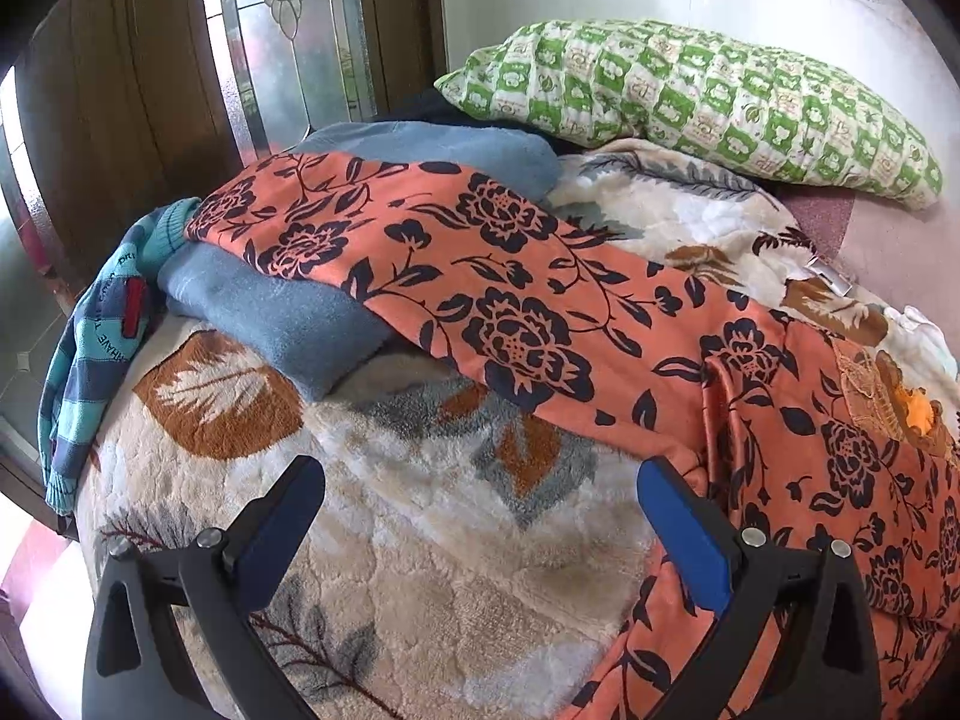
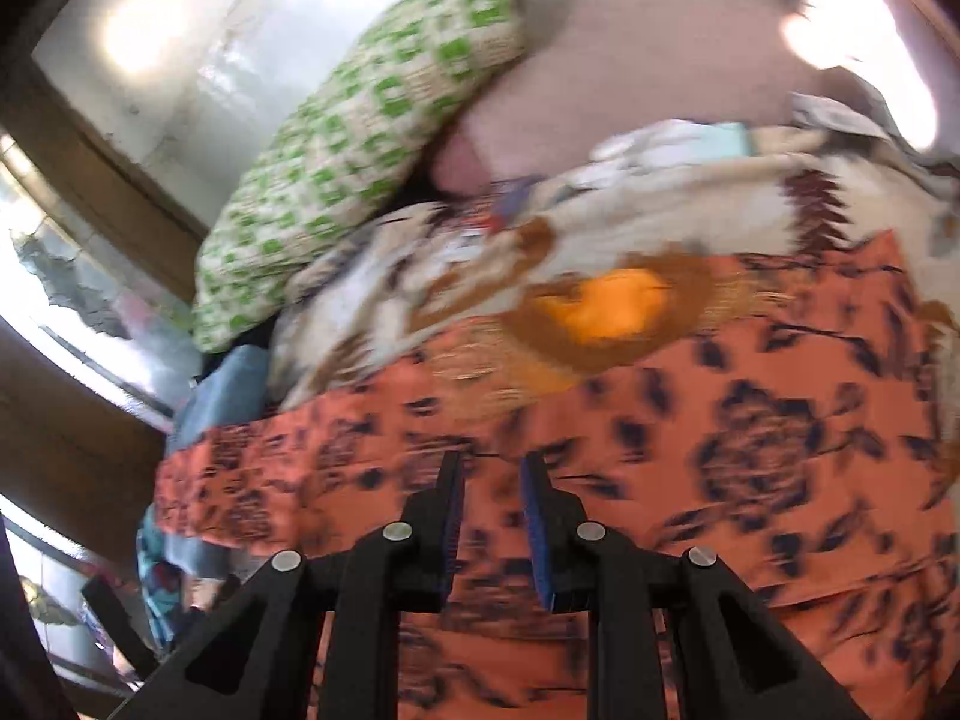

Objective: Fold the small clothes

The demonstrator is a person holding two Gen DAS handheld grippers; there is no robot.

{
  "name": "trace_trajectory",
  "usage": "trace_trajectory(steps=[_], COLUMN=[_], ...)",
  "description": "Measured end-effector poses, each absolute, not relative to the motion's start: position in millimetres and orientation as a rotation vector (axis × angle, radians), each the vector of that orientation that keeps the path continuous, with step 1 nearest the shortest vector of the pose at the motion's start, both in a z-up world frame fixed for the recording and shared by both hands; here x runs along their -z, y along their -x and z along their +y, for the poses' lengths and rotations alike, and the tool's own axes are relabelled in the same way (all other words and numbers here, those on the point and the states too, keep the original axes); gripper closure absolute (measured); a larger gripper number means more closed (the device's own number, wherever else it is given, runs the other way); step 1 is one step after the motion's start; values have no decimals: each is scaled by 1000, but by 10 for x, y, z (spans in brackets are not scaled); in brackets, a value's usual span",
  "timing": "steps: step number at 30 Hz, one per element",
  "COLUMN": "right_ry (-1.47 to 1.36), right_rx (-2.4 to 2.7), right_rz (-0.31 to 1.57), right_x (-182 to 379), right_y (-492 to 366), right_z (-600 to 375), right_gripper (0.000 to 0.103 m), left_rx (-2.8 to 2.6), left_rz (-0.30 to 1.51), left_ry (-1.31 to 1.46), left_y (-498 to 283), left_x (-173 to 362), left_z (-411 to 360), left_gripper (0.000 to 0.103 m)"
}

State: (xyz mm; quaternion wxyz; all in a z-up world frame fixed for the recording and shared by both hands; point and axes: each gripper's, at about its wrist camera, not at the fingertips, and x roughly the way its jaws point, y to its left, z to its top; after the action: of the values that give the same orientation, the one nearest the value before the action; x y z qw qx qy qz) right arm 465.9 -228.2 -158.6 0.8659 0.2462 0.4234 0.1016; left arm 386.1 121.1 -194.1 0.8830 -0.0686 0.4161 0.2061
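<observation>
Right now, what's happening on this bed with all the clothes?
A person is folding small clothes with a handheld gripper in each hand. An orange floral garment lies stretched across the leaf-print blanket, partly over a blue towel. The left gripper hangs wide open beside its edge, holding nothing. The right gripper is just above the garment, jaws slightly apart and empty.

Right tongs [image 2: 492, 468] slightly parted (empty) above orange floral garment [image 2: 750, 450]; blurred
</observation>
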Motion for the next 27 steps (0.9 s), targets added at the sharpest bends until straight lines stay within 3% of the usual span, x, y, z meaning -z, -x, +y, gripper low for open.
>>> trace_trajectory(steps=[8, 15, 19, 21, 23, 25, 27], right_ry=[-509, -409, -402, -409, -416, -429, -433], right_rx=[-31, -36, -36, -44, -31, 13, 63], right_rz=[972, 887, 829, 804, 796, 809, 806], right_x=[2286, 1925, 1826, 1850, 1895, 1894, 1845], right_y=[-4867, -4401, -3920, -3768, -3729, -3818, -3960], right_z=[-3354, -3533, -3678, -3691, -3720, -3824, -3963], right_gripper=[83, 82, 82, 82, 82, 82, 82], left_rx=[-385, -389, -312, -278, -254, -229, -226], left_rz=[891, 864, 837, 855, 895, 916, 915], left_ry=[102, -15, -61, -85, -72, -53, -64], left_y=[-4087, -4262, -4340, -4423, -4498, -4537, -4575], left_x=[2095, 2153, 2104, 2158, 2230, 2263, 2265], left_z=[934, 738, 635, 576, 551, 528, 495], left_gripper=[0, 3, 25, 41, 65, 76, 78])
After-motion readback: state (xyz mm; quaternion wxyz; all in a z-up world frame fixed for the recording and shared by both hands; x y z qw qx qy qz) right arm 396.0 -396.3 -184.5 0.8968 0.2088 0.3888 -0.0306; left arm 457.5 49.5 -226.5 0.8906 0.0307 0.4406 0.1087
